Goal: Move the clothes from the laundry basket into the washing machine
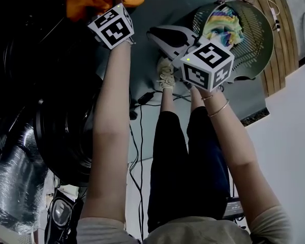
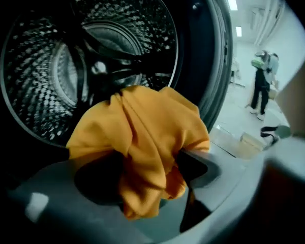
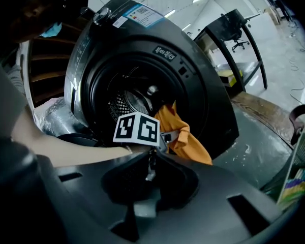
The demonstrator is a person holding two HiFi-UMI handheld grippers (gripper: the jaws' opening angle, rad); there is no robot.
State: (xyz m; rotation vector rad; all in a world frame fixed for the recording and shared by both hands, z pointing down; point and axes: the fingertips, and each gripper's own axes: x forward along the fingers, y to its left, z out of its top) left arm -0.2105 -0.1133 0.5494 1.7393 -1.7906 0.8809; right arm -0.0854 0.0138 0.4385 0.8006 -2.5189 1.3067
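Left gripper view: crumpled orange garment (image 2: 142,146) (deep folds) before drum (image 2: 46,85)

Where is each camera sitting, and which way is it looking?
Head view: on the person's head, looking steeply down at the laundry basket; both forearms and legs show.
Left gripper view: on the left gripper, facing into the drum; its jaws stand apart, with the orange garment between them.
Right gripper view: on the right gripper, facing the washing machine; its jaws are together, and the left forearm shows.
Shared: all three show the orange garment.
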